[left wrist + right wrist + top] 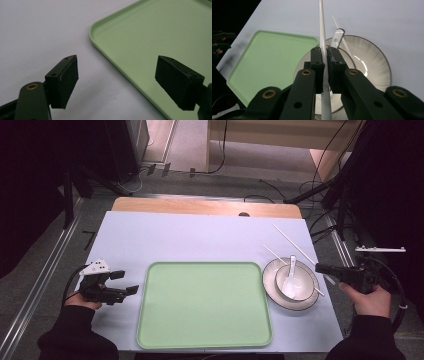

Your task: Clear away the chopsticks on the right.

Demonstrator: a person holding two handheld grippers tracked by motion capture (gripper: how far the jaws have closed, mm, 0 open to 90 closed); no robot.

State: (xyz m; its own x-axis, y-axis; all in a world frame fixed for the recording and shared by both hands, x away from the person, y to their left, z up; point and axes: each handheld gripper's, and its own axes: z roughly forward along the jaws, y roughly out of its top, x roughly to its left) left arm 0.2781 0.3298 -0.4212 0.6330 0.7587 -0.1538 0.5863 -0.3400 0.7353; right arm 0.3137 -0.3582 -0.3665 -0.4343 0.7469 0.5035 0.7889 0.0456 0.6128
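1. The right claw (pixel 324 58) pinches one white chopstick (pixel 321 22) above the plate (pixel 377 65).
2. The left claw (pixel 125 82) is wide and holds nothing, beside the green tray (pixel 150 37).
3. The chopstick looks thin, light, stiff and slippery, so hold it near its middle.

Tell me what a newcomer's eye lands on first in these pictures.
The big, bare green tray at the middle of the pale table. Next, right of it, the plate with a bowl and white spoon, where the right gripper pinches a white chopstick. The left gripper gapes at the tray's left edge.
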